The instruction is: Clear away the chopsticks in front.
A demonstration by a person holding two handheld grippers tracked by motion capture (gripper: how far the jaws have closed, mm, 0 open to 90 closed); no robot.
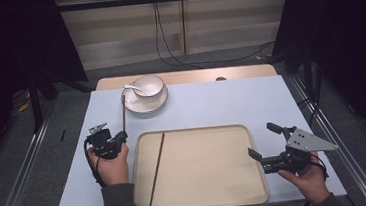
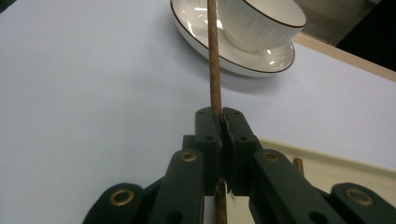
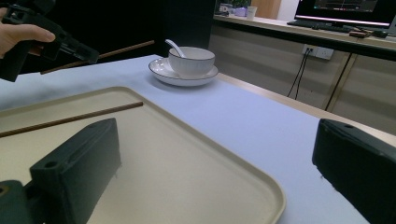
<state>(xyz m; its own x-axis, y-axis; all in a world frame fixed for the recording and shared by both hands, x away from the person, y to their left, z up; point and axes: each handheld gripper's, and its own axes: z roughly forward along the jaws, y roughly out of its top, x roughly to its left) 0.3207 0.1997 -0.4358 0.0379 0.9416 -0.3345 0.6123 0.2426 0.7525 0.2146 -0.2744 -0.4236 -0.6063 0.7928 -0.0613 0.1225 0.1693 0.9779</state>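
High view: one chopstick [image 1: 156,171] lies in the tray [image 1: 258,186], while the left gripper [image 1: 122,136] (at nine o'clock) pinches the second chopstick [image 1: 123,113] outside it, and the right gripper [image 1: 258,145] waits spread.

Table [image 1: 211,105] with tray [image 1: 257,176], plate [image 1: 136,107]

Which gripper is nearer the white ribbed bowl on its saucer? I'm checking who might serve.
Left. The left gripper, shut on a brown wooden chopstick, sits just below the bowl; the right gripper waits beyond the tray's far side.
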